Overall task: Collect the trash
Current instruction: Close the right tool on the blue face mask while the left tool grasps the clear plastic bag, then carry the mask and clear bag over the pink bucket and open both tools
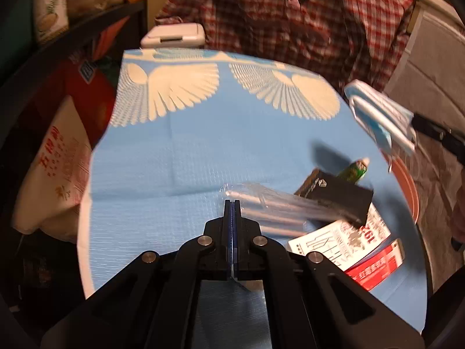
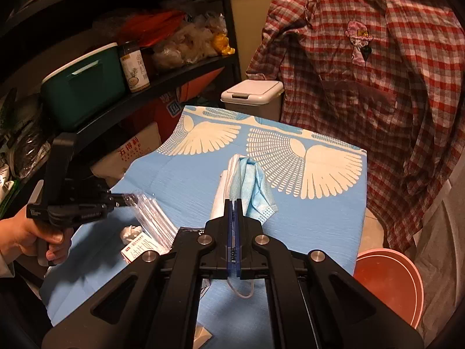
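My left gripper (image 1: 232,203) is shut on a clear plastic wrapper (image 1: 279,206) and holds it over the blue cloth; the right wrist view shows that gripper (image 2: 122,199) with the wrapper (image 2: 151,218) hanging from it. My right gripper (image 2: 234,203) is shut on a blue and white face mask (image 2: 250,186), lifted above the table; the mask also shows in the left wrist view (image 1: 380,116). On the cloth lie a black box (image 1: 337,195), a green tube (image 1: 356,168), a white and red carton (image 1: 348,241) and a crumpled white scrap (image 2: 130,231).
A red-brown bin (image 2: 389,279) stands below the table's right edge. A white lidded bin (image 2: 251,96) stands behind the table. A checked shirt (image 2: 363,87) hangs at the back right. Dark shelves (image 2: 116,67) with boxes and bags stand at the left.
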The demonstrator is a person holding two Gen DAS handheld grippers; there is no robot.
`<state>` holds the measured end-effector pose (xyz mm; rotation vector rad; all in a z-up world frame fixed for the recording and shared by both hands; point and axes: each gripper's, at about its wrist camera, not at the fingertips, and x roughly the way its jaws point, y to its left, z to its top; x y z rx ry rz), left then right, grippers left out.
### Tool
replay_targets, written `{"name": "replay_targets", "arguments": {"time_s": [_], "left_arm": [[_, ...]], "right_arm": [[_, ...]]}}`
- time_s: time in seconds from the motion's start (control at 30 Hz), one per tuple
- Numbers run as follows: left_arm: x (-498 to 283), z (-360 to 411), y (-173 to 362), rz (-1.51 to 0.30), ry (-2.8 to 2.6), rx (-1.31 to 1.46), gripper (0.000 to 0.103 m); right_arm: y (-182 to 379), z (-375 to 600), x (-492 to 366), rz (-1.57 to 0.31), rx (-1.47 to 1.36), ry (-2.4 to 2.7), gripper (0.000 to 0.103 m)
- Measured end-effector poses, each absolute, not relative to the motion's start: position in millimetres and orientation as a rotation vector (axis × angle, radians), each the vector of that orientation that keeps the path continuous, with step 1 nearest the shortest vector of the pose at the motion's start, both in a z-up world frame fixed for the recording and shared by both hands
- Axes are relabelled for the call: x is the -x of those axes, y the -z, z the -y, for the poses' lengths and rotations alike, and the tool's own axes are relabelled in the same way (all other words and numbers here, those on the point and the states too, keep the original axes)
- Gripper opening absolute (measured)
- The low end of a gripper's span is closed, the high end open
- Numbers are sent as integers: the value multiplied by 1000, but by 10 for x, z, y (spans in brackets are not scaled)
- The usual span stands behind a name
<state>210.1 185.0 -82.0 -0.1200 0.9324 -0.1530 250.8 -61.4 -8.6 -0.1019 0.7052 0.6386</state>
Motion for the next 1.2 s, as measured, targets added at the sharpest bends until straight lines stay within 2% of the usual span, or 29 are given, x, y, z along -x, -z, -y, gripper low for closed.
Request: {"name": "replay_targets", "arguments": {"time_s": [0.57,1.2], "left_arm": [[-1835,-1885,72,-720,111,167,0],[-1726,-1438,-247,-658,166,151,0]], "right_arm": [[-306,941,-2211,-627,72,-613,2],[-552,1466,-2002,-593,45,-529,2]]}}
